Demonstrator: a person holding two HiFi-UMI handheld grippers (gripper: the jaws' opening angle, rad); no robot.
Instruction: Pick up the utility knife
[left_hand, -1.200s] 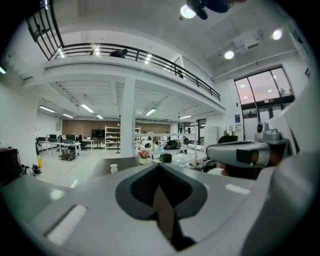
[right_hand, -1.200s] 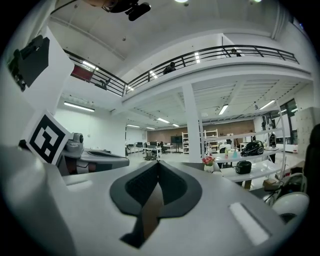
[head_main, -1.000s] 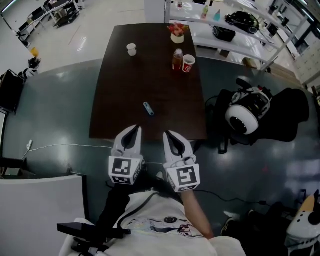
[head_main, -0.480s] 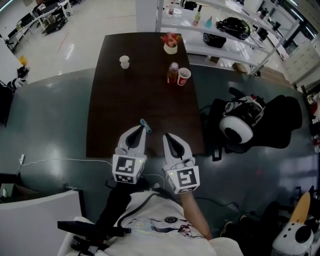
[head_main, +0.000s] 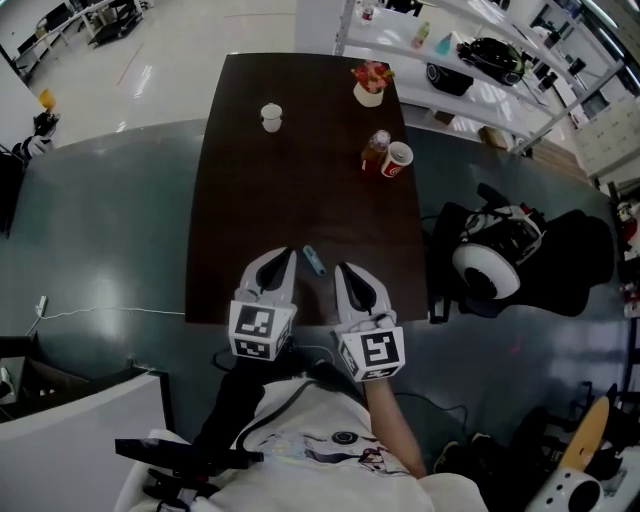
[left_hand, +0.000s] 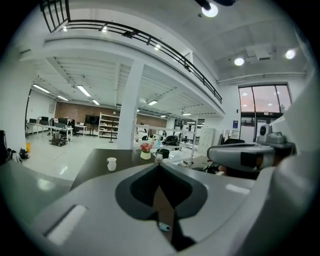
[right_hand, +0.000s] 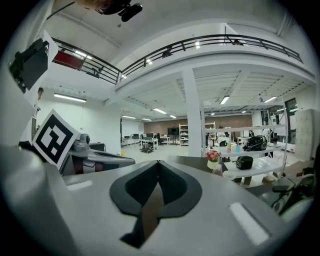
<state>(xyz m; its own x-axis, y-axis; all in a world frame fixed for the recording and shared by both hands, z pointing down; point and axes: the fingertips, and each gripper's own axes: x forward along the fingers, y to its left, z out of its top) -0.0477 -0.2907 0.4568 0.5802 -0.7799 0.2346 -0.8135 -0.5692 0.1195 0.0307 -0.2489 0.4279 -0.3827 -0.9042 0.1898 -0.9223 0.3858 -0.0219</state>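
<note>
On the table (head_main: 300, 150), the utility knife (head_main: 314, 261) lies untouched between left gripper (head_main: 284, 257) and right gripper (head_main: 345, 270), both closed and empty; pickup not yet done.

In the left gripper view my left fingers (left_hand: 100, 210) hide nearly all the utility knife (left_hand: 164, 226), a sliver at six o'clock; from above, too small to tell blade from handle

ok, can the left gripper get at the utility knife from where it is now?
Probably yes. The utility knife lies bare on the table, just right of the left gripper, with nothing between them. Its fingers look shut, though, so they would have to open first.
</note>
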